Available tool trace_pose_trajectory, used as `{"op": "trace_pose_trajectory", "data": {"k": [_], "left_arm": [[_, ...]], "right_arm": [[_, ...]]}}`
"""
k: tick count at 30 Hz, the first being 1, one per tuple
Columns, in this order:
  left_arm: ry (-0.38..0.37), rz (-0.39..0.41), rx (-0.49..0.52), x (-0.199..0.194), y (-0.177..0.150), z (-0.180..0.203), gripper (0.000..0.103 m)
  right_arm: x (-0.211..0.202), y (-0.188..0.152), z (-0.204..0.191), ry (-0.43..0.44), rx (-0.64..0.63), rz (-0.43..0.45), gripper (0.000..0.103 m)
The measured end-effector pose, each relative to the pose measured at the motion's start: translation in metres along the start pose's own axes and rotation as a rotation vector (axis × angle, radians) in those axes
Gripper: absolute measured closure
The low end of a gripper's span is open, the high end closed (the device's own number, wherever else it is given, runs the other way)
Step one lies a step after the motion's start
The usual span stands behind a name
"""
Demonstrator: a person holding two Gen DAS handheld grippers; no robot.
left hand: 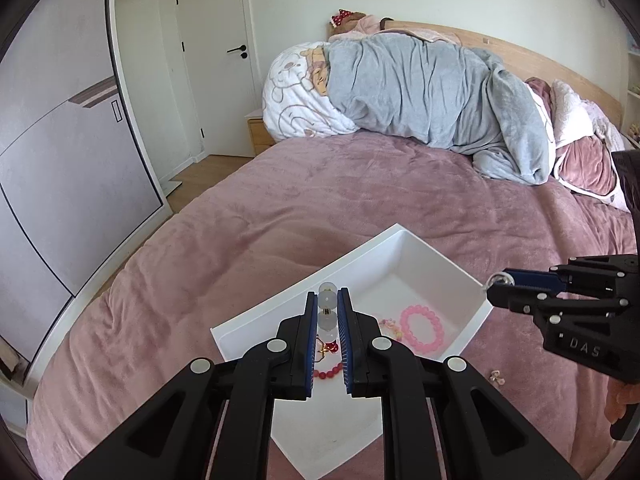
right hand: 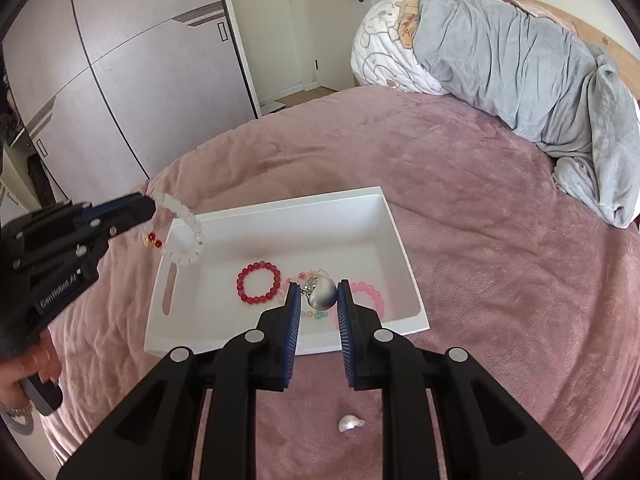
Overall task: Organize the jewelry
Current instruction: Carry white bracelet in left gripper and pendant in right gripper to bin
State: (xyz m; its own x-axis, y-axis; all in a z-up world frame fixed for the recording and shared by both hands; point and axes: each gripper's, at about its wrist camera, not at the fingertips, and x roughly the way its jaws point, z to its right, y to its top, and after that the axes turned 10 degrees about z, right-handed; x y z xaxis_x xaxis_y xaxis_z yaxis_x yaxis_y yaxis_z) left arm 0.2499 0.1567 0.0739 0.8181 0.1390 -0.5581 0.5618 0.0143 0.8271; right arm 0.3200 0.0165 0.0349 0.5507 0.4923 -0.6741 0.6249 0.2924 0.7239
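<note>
Over a pink bed [right hand: 460, 184], the left gripper [left hand: 329, 300] is pinching a bracelet [right hand: 182, 232] of clear beads, its loop dangling below the fingertips above the white tray's [right hand: 276, 210] edge. The right gripper [right hand: 319, 294] is clamping a silvery ball [right hand: 325, 294] between its pads, above a red bracelet [right hand: 259, 282] and a pink bracelet [left hand: 422, 325] lying in the tray.

- We see both views in bright, even daylight with soft, natural colours.
- We find only faint, soft-edged shadows, inside the white tray [right hand: 384, 216] and along folds of the pink bedspread [right hand: 480, 240].
- The fisheye bends straight lines strongly: the wardrobe [left hand: 60, 160] at far left curves, and black vignettes fill the corners.
- We see everything mostly sharp, with slight softness towards the rims.
</note>
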Motion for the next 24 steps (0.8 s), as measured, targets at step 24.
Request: {"op": "trace_pose_trajectory", "data": {"k": [24], "left_arm": [[-0.030, -0.286, 0.082, 0.130, -0.049, 0.004, 0.088]], "right_arm": [[0.188, -0.007, 0.027, -0.042, 0.118, -0.311, 0.084]]}}
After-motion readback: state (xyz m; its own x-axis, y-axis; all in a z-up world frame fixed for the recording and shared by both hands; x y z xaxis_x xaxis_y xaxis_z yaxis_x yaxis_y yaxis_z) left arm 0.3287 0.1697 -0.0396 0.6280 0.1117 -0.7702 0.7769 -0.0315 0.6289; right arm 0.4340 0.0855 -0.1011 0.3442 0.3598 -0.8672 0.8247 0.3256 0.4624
